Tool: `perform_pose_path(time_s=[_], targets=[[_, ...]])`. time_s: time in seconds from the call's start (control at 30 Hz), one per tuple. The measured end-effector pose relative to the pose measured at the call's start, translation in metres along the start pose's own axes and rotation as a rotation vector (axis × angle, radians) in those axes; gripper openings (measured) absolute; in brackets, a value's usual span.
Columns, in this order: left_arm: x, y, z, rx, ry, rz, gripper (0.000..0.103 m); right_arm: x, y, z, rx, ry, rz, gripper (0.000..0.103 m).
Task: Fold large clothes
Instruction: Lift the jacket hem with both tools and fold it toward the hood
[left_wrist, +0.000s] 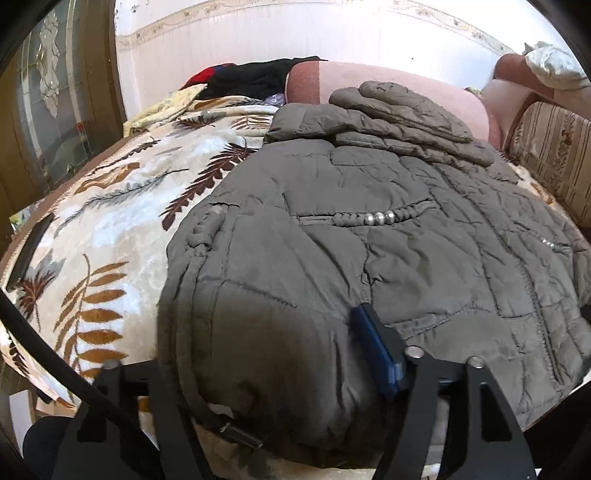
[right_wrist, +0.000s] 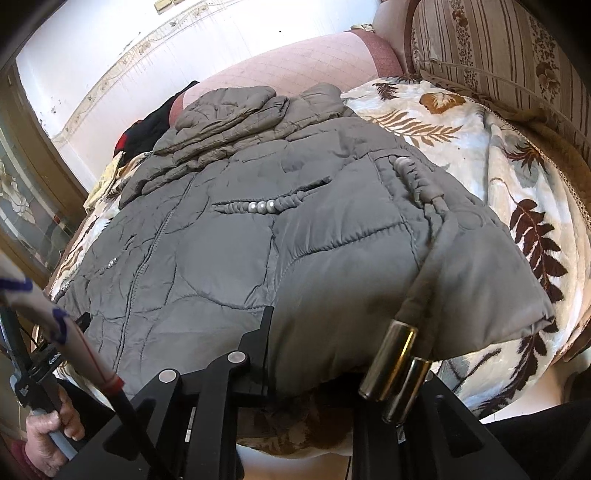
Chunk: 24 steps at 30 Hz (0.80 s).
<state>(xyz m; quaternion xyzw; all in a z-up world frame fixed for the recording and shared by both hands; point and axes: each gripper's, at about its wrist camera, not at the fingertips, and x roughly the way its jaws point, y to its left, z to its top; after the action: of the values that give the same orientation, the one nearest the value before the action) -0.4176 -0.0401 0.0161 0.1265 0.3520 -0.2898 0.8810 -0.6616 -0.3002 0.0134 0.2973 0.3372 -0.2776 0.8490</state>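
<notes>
Two hand-held grippers angle down over the jacket (left_wrist: 332, 240) hem, both parted.

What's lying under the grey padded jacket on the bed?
The grey padded jacket lies on a cream blanket with brown leaf print, which shows around it in both views. Whatever sits beneath the jacket's middle is covered and cannot be seen.
</notes>
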Motion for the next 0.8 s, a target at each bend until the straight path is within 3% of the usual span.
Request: perform_pose_path(time_s=[0.07, 0.17, 0.37, 0.8], targets=[[-0.003, 0.001, 0.0, -0.001, -0.014, 0.003, 0.042, 0.0, 0.0, 0.0, 0.004, 0.0, 0.0, 0.022], [-0.01, 0.004, 0.001, -0.014, -0.049, -0.034, 0.027, -0.002, 0.0, 0.0, 0.009, -0.013, 0.017, 0.017], [-0.018, 0.0, 0.004, 0.012, -0.086, -0.048, 0.02, -0.007, 0.001, 0.002, 0.006, -0.039, 0.032, 0.015], [-0.036, -0.001, 0.015, 0.026, -0.131, -0.048, 0.02, -0.029, 0.009, 0.01, -0.029, -0.12, 0.065, 0.014]])
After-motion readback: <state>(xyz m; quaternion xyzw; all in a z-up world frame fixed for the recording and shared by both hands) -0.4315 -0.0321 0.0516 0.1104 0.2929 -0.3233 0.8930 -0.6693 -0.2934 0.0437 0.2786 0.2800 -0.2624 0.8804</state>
